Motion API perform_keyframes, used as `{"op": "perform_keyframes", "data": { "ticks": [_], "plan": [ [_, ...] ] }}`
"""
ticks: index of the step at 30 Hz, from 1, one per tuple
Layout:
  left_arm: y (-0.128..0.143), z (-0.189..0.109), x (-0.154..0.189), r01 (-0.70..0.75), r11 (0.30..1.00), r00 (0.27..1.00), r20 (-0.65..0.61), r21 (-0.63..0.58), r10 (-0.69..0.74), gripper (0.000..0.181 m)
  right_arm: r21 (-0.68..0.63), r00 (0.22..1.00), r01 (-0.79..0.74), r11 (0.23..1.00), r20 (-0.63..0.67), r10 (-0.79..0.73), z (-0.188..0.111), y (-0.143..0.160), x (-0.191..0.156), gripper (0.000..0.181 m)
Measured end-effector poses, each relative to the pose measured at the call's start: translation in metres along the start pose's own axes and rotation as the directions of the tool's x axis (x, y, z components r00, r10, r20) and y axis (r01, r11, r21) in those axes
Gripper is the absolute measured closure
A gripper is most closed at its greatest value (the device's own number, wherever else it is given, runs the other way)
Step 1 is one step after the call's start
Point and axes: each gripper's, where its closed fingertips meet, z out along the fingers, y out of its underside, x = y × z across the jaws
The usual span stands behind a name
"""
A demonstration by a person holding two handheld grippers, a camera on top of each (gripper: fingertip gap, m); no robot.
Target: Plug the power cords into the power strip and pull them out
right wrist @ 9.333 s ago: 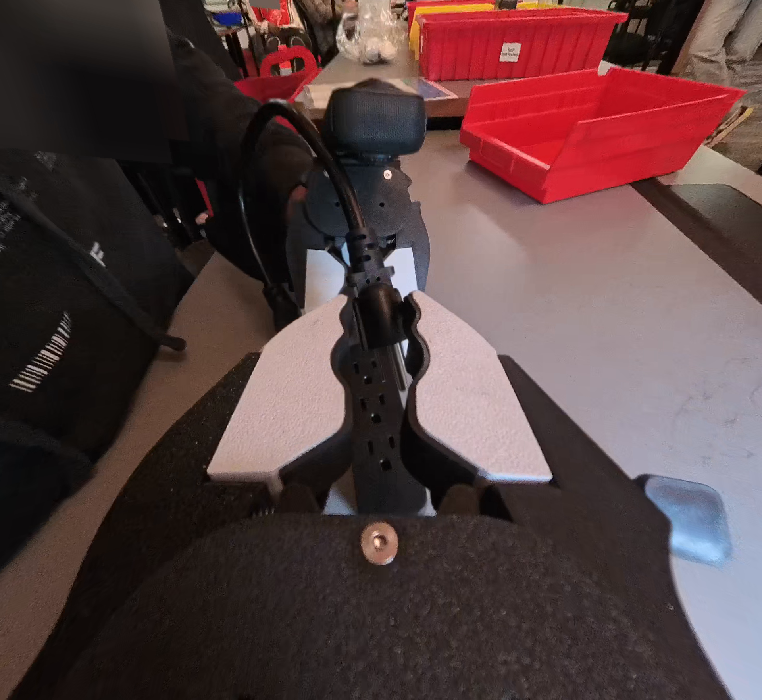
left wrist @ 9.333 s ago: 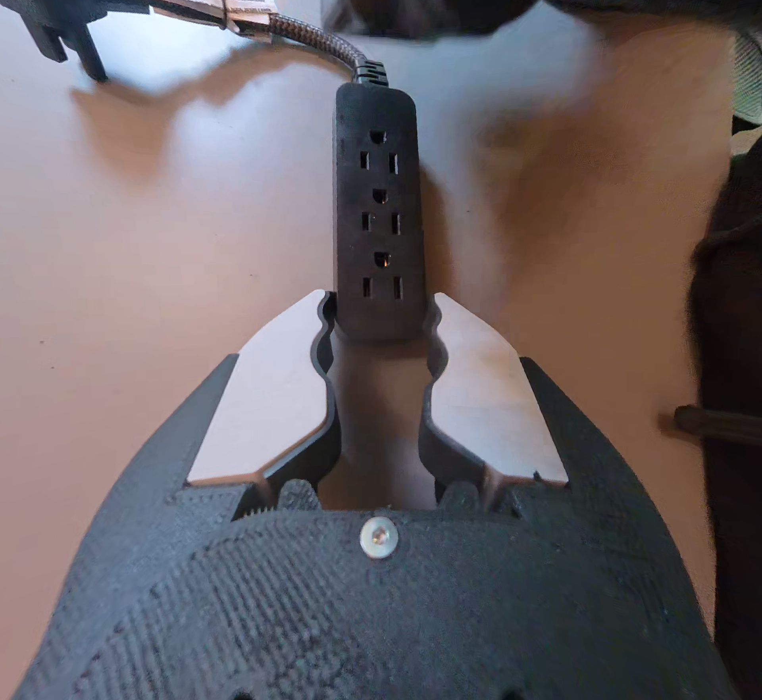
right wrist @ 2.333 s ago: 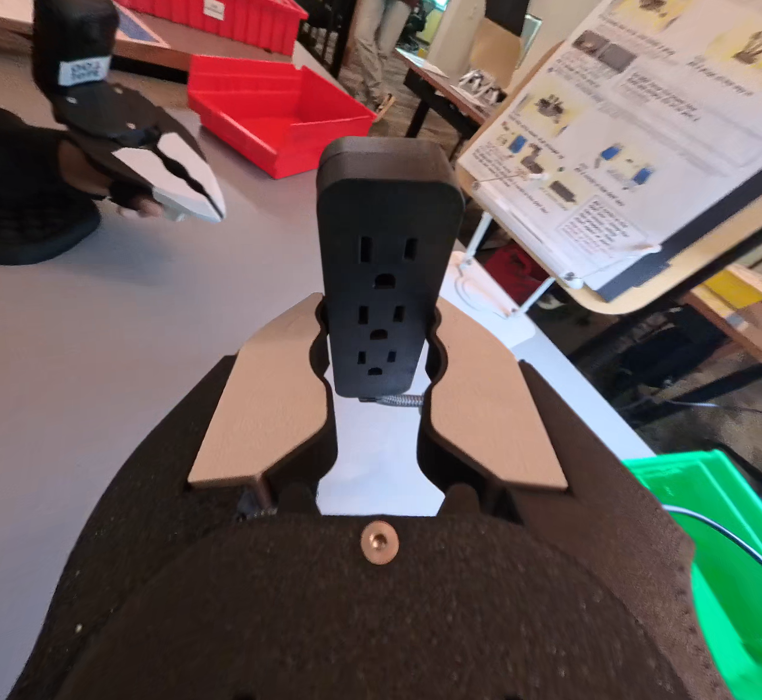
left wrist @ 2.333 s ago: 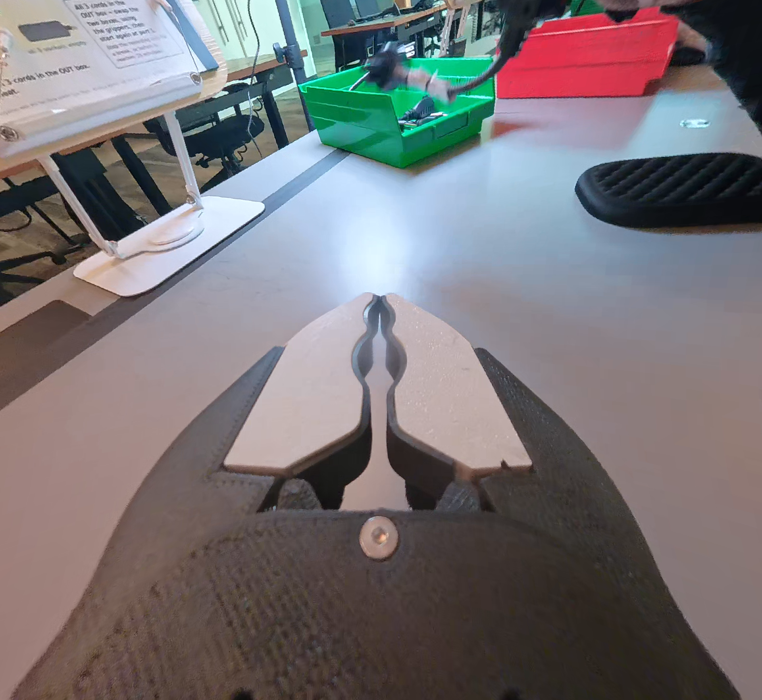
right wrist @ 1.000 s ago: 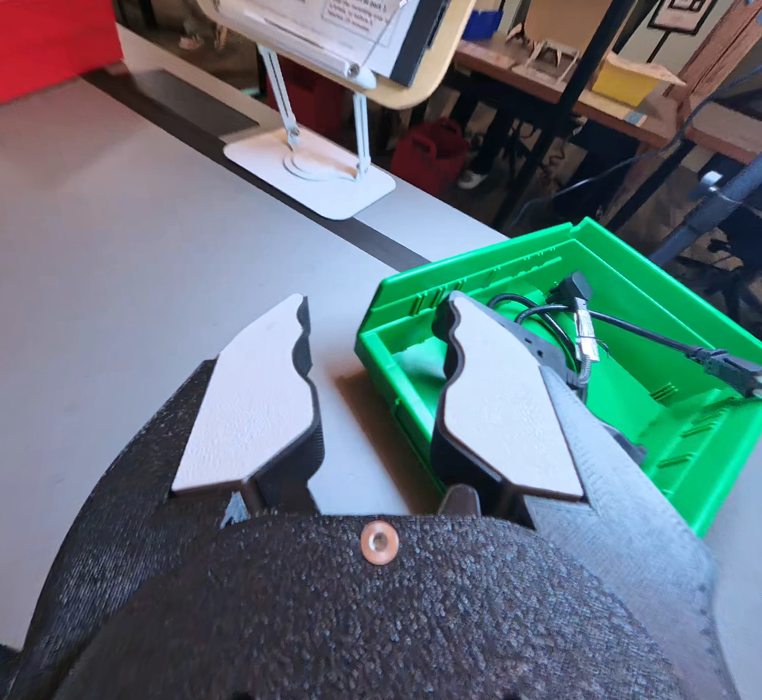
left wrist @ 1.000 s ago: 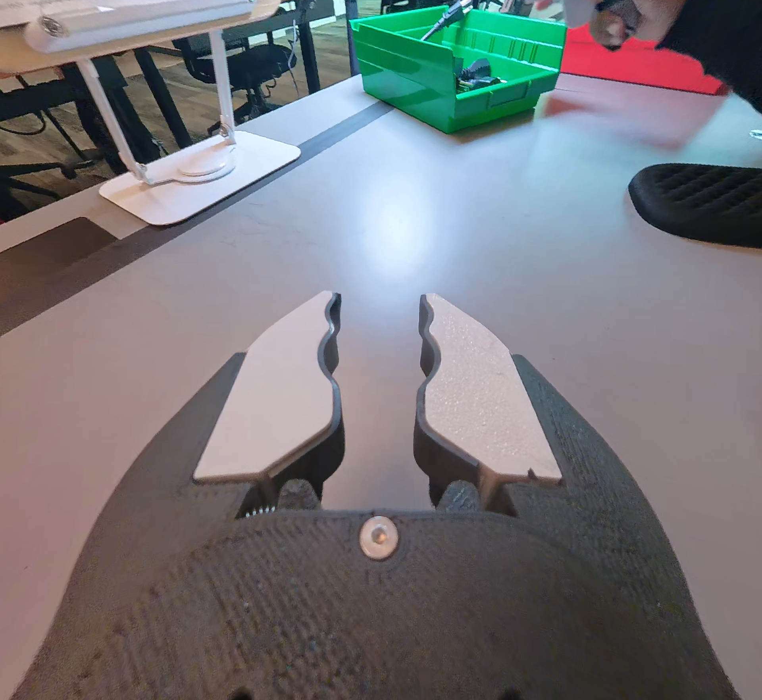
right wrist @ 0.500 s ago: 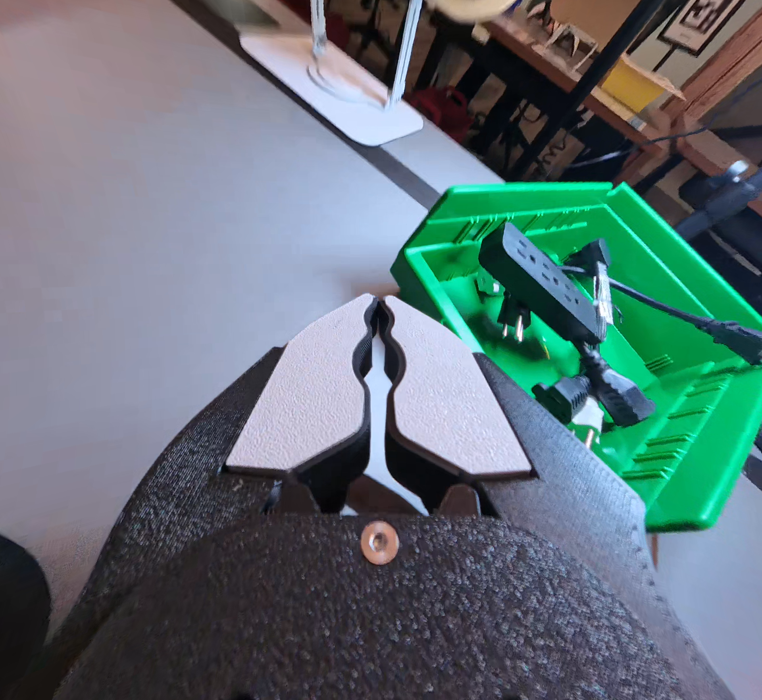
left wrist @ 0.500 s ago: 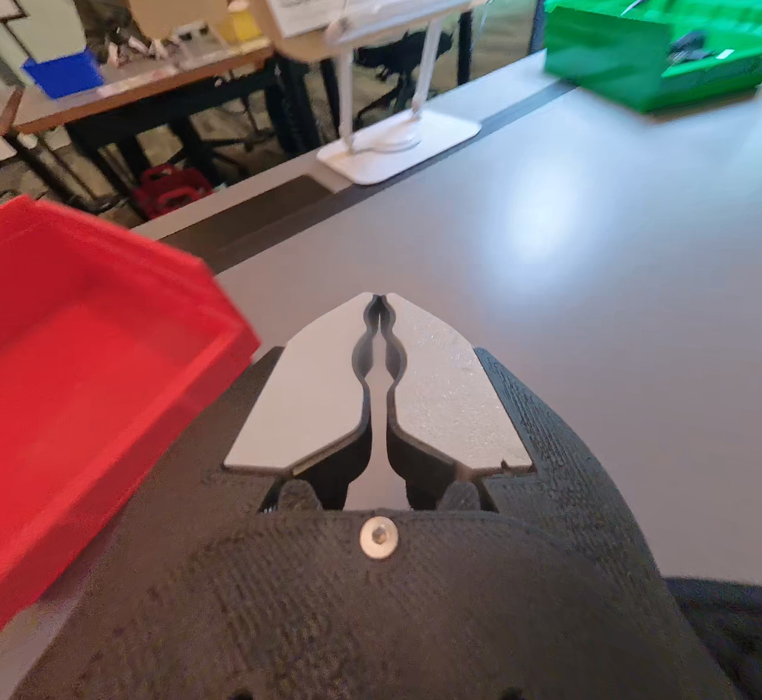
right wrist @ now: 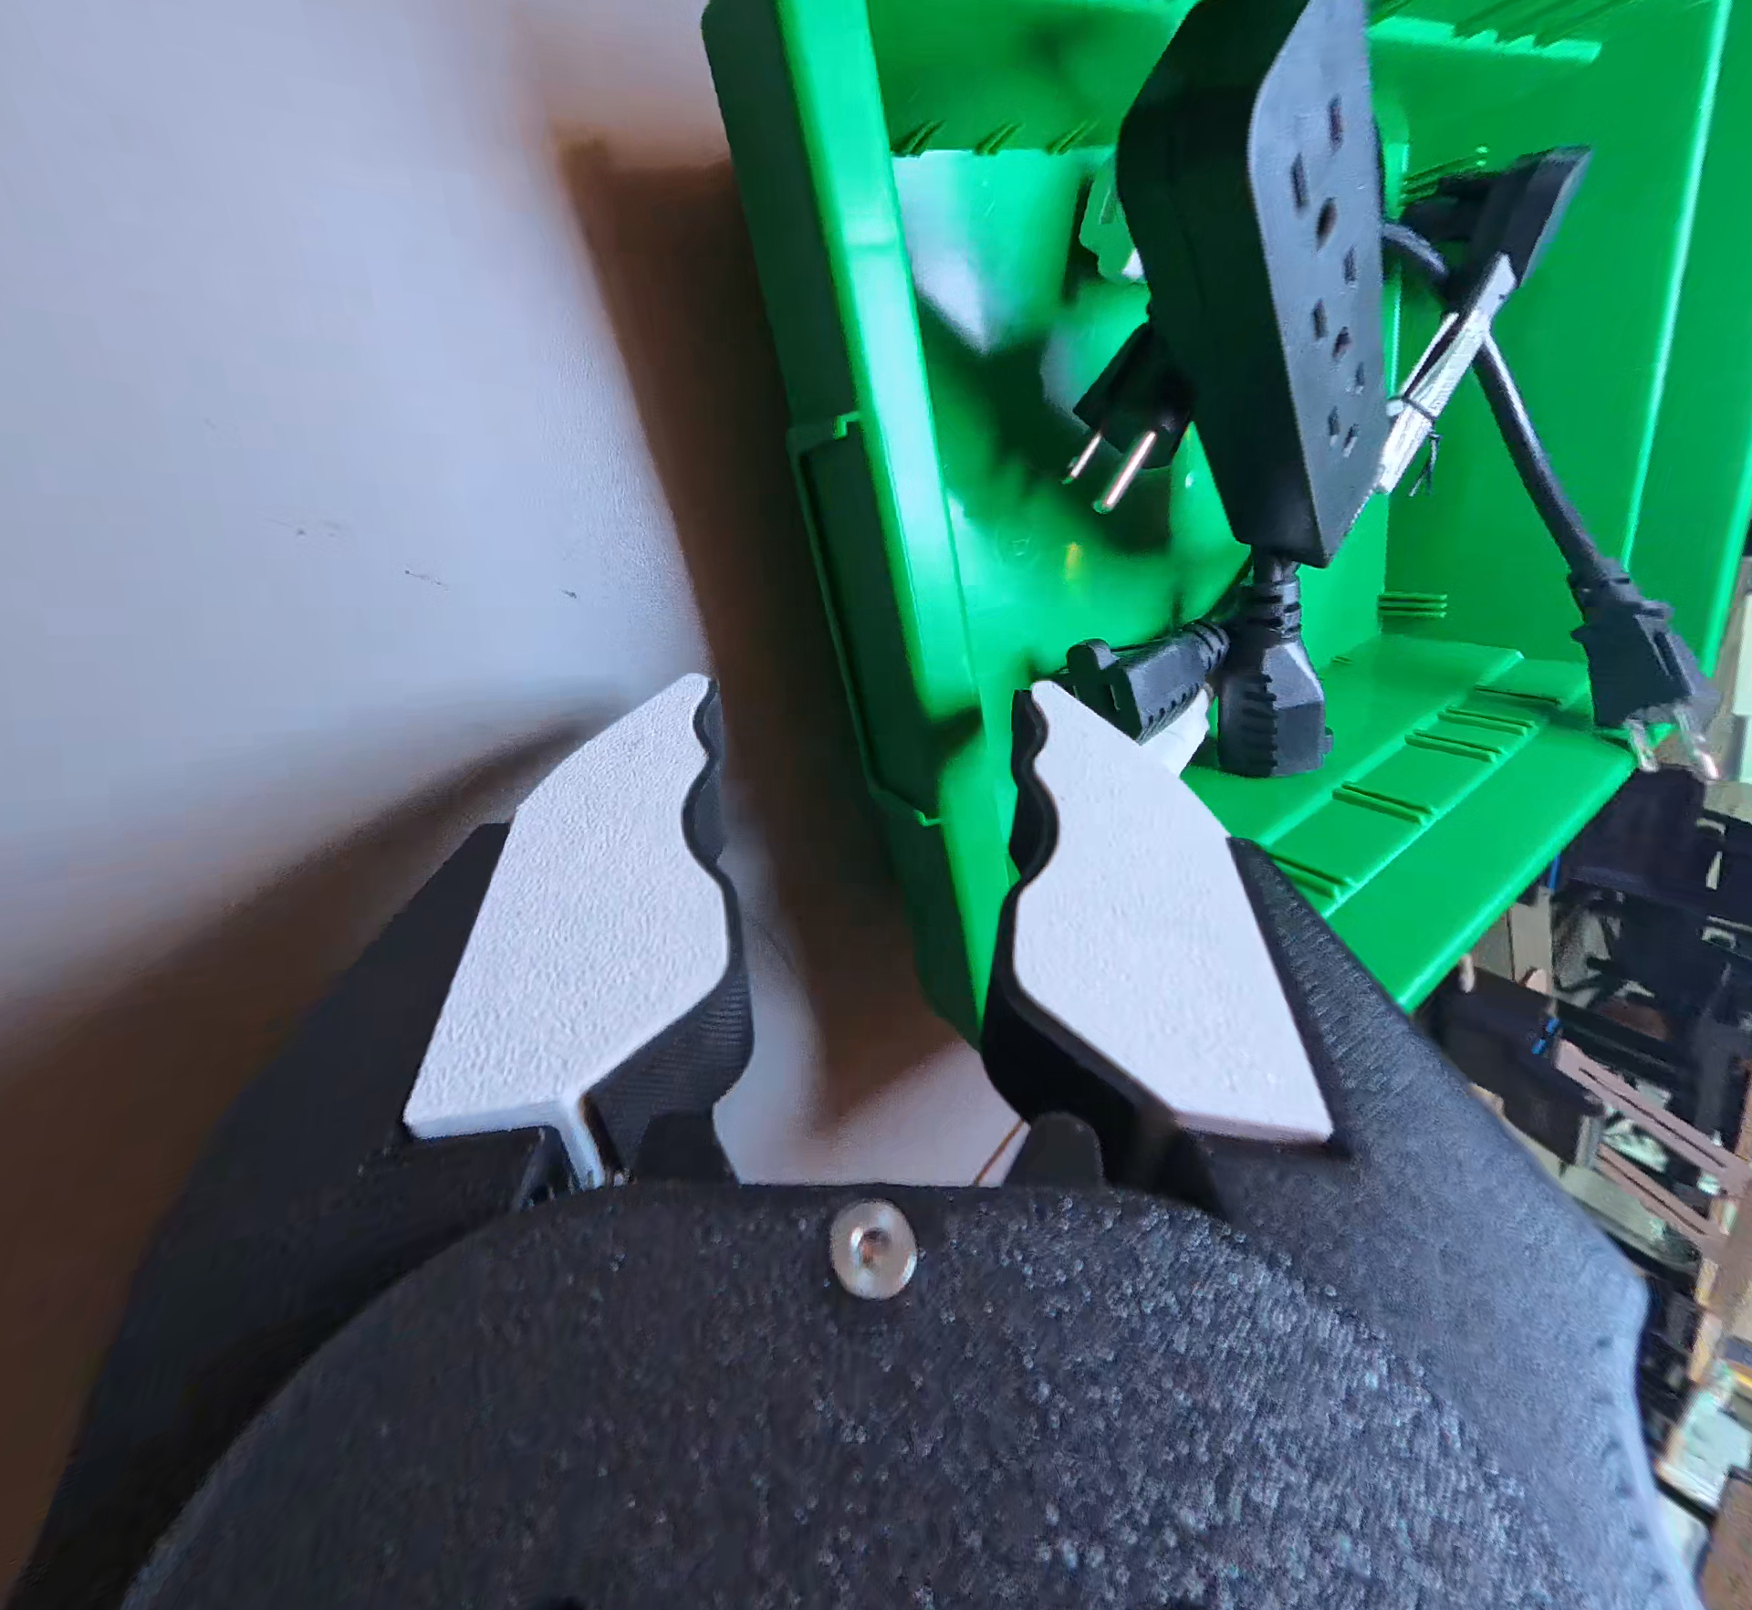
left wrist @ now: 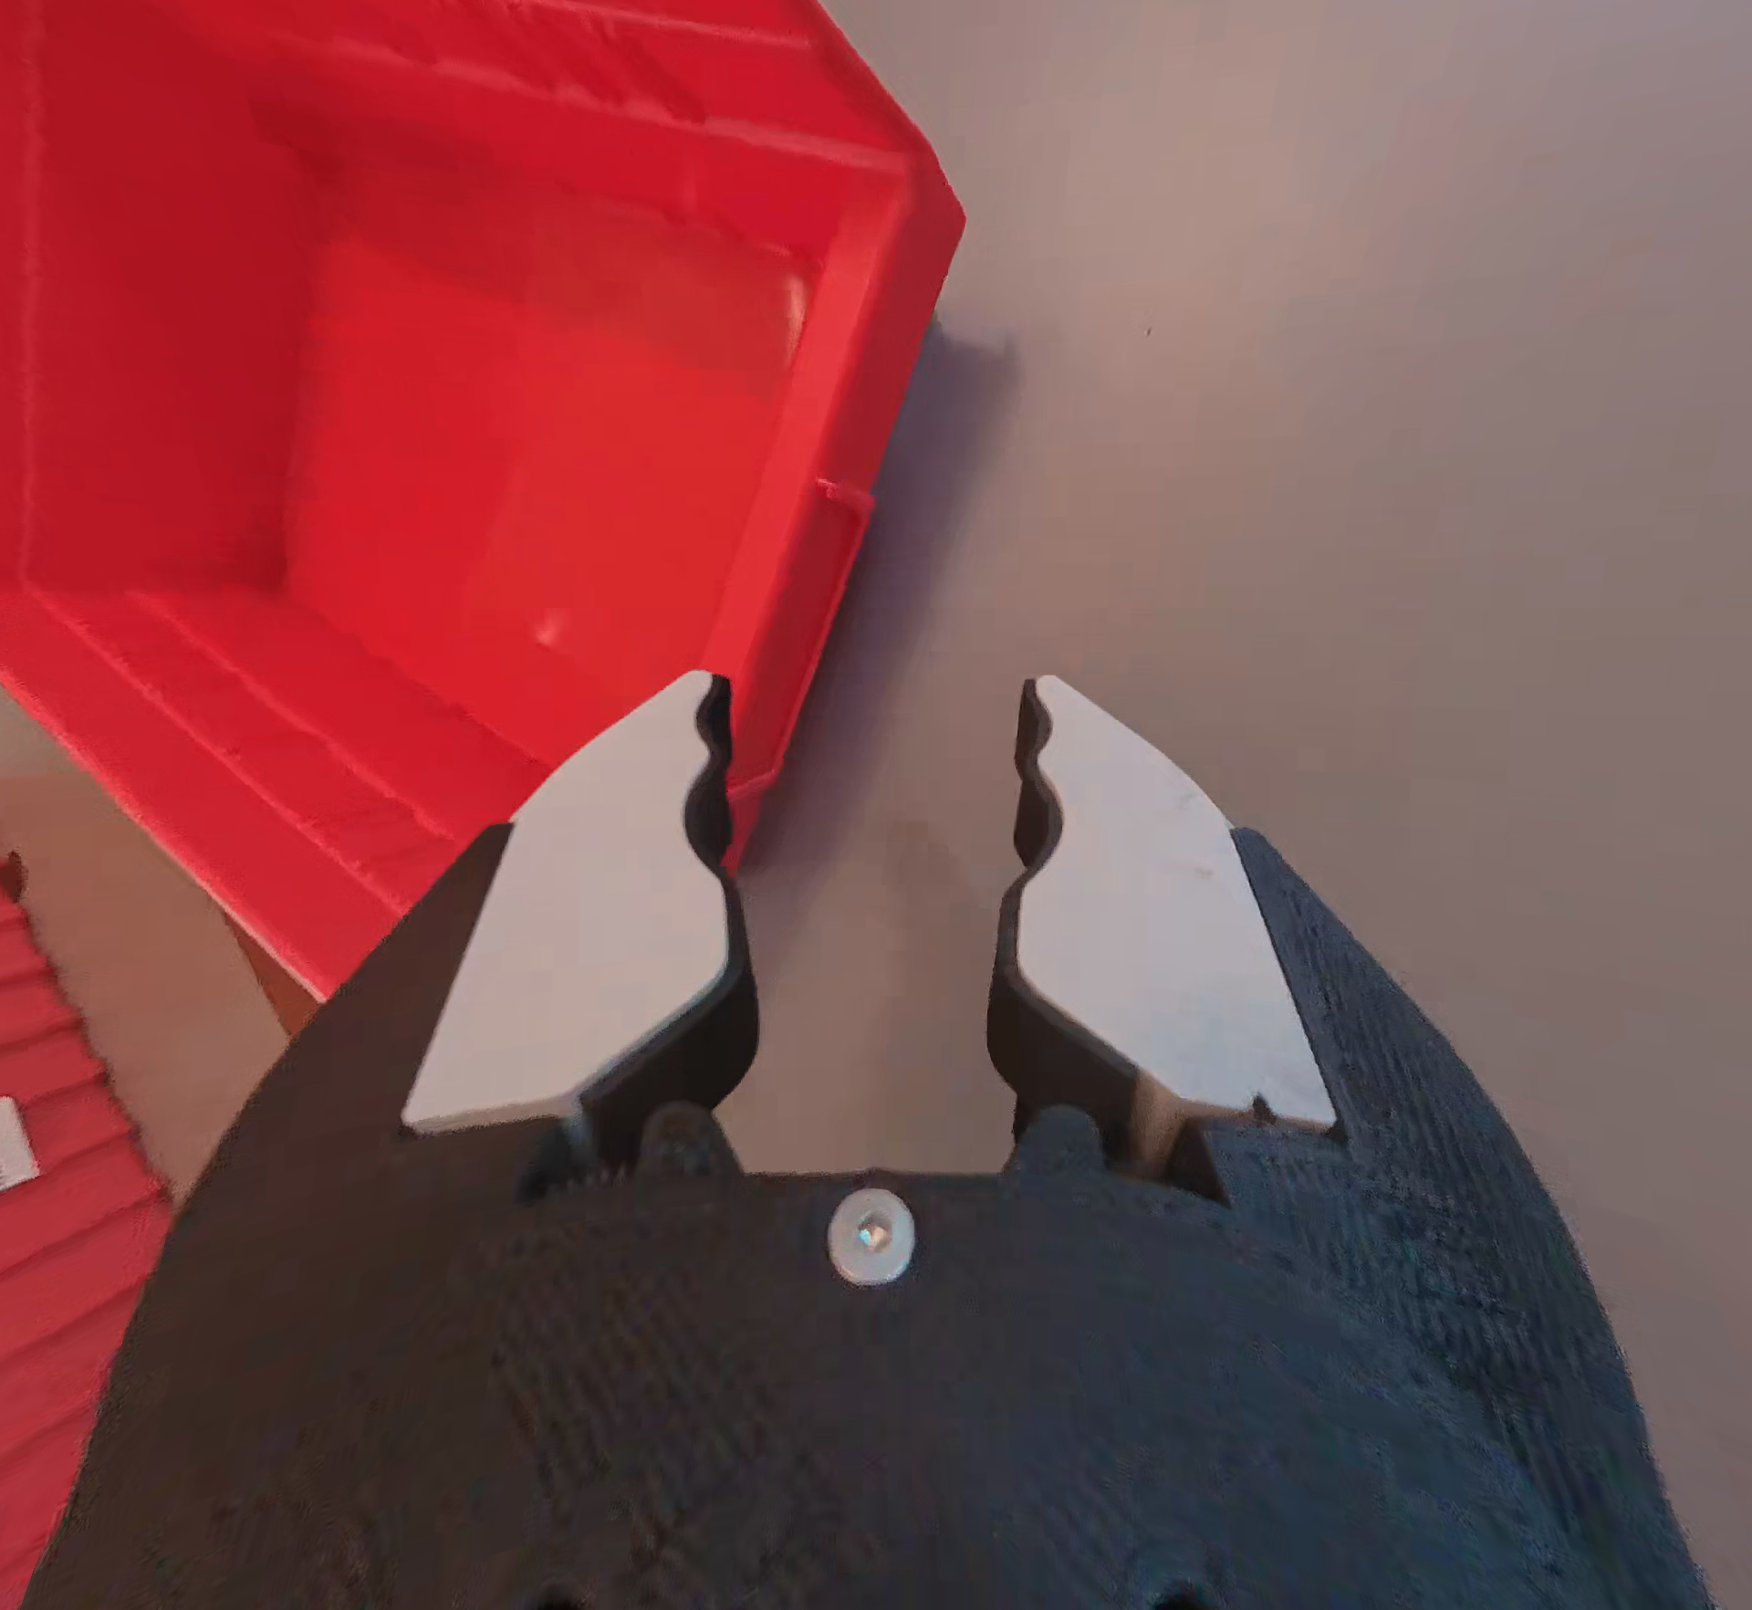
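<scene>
The black power strip [right wrist: 1280, 237] lies tilted in the green bin [right wrist: 948, 521], sockets up, among several black power cords with plugs [right wrist: 1128, 455]. One plug [right wrist: 1650, 683] hangs over the bin's near rim. My right gripper [right wrist: 867, 711] is open and empty, above the table at the bin's left front corner. My left gripper [left wrist: 872, 711] is open and empty, above the table just right of an empty red bin [left wrist: 427, 379].
The grey table top [left wrist: 1327, 332] stretches to the right of the red bin and to the left of the green bin [right wrist: 332, 332]. A second red bin's ribbed wall [left wrist: 57, 1185] shows at lower left. Clutter off the table edge [right wrist: 1650, 1090] shows at right. The gap from one gripper's tips to the other's is roughly 75 centimeters. My right tips are roughly 20 centimeters from the plug [right wrist: 1650, 683].
Both grippers have gone from shut to open. The left has swung down over the red bin's corner; the right has tipped down closer to the green bin.
</scene>
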Motion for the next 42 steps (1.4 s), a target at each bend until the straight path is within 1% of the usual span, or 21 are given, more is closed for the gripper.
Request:
{"op": "perform_keyframes", "data": {
  "ticks": [3,6,8,9,12,14,19,23,27,33,36,42],
  "plan": [
    [0.007,0.014,-0.01,-0.079,0.99,0.997,0.01,-0.116,0.081,0.114,-0.082,0.995,0.098,0.992,0.017,-0.097,0.011,0.003,0.0,0.123],
    [0.018,0.032,-0.022,-0.124,0.972,0.992,-0.001,-0.197,0.126,0.113,-0.153,0.984,0.173,0.973,0.059,-0.166,0.024,0.007,0.0,0.128],
    [0.025,0.043,-0.026,-0.139,0.962,0.99,-0.029,-0.236,0.136,0.117,-0.163,0.978,0.205,0.965,0.07,-0.196,0.032,0.006,0.002,0.139],
    [0.027,0.048,-0.029,-0.156,0.957,0.988,-0.027,-0.245,0.154,0.12,-0.161,0.976,0.213,0.964,0.072,-0.203,0.034,0.004,0.004,0.141],
    [0.03,0.061,-0.035,-0.2,0.944,0.979,-0.011,-0.262,0.204,0.138,-0.149,0.972,0.226,0.963,0.103,-0.212,0.039,0.001,0.005,0.149],
    [0.028,0.065,-0.034,-0.227,0.943,0.973,-0.014,-0.242,0.231,0.15,-0.15,0.966,0.243,0.958,0.127,-0.225,0.04,0.0,0.003,0.152],
    [0.015,0.07,-0.032,-0.247,0.951,0.968,0.002,-0.185,0.252,0.151,-0.129,0.965,0.255,0.958,0.102,-0.243,0.04,-0.001,0.004,0.152],
    [0.005,0.071,-0.027,-0.255,0.955,0.966,0.006,-0.149,0.259,0.151,-0.113,0.964,0.265,0.958,0.056,-0.26,0.04,-0.002,0.005,0.153],
    [-0.007,0.07,-0.014,-0.255,0.962,0.966,0.003,-0.099,0.257,0.151,-0.105,0.959,0.284,0.953,0.041,-0.281,0.038,-0.002,0.003,0.152],
    [-0.02,0.064,0.007,-0.295,0.955,0.955,0.001,-0.043,0.295,0.151,-0.076,0.953,0.303,0.95,0.015,-0.303,0.031,-0.004,-0.007,0.152],
    [-0.032,0.059,0.025,-0.337,0.941,0.942,-0.002,-0.014,0.337,0.151,-0.023,0.948,0.318,0.948,0.012,-0.318,0.023,-0.015,-0.024,0.152],
    [-0.064,0.045,0.077,-0.437,0.895,0.898,-0.007,0.088,0.439,0.151,0.061,0.93,0.367,0.928,0.01,-0.368,-0.008,-0.04,-0.081,0.151]
  ]
}}
